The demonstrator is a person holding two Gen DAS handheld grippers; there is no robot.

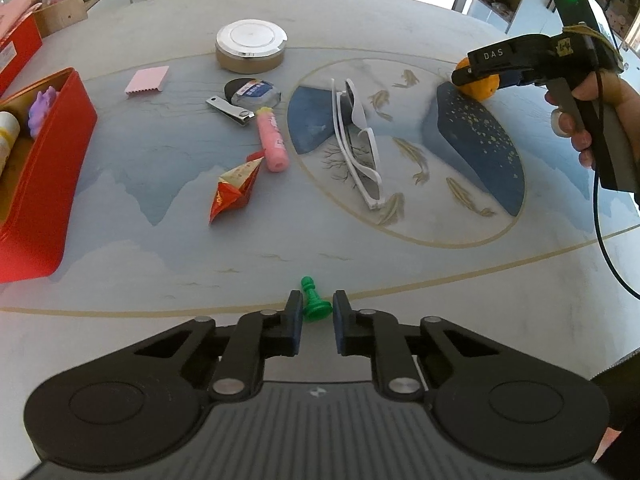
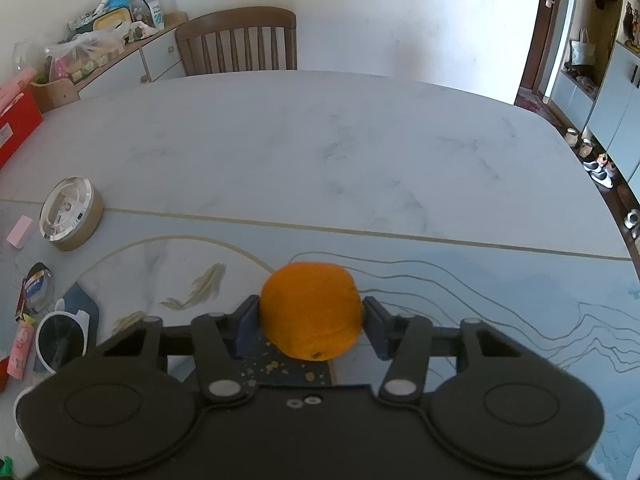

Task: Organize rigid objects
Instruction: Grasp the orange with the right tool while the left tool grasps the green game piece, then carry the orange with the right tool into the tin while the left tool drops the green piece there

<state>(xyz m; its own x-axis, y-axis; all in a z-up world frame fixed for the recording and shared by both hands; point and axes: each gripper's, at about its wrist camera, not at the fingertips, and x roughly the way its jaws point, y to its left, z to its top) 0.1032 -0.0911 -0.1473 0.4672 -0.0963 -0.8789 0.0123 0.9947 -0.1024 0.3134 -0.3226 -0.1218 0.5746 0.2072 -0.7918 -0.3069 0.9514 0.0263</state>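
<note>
Left gripper low over the table, fingers spread, and a green pawn stands upright right between the tips. There's a gap showing on the right side; on the left the pawn's base sits just beside the pad, and I can't tell if it touches. So the pawn is flanked, not pinched.

Ahead and to the left of that gripper lies a red-and-gold wrapper, then a pink tube just beyond it, nearly touching the wrapper's tip. Farther out, nail clippers lie against a small dark compact, then a pink pad and a round tin with a shiny lid. Straight ahead, slightly right, white sunglasses lie folded on the painted fish pattern. Far left, the red box sits open with a purple toy and a pale bottle inside.

Over to the right gripper: it's wrapped around an orange, both pads pressed to the fruit's sides, a firm pinch. From the left camera you see that gripper held up at far right, the orange peeking out under its fingers, above the dark blue shape on the table. From the right gripper's own view, the tin sits well off to the left, sunglasses near its left shoulder.
</note>
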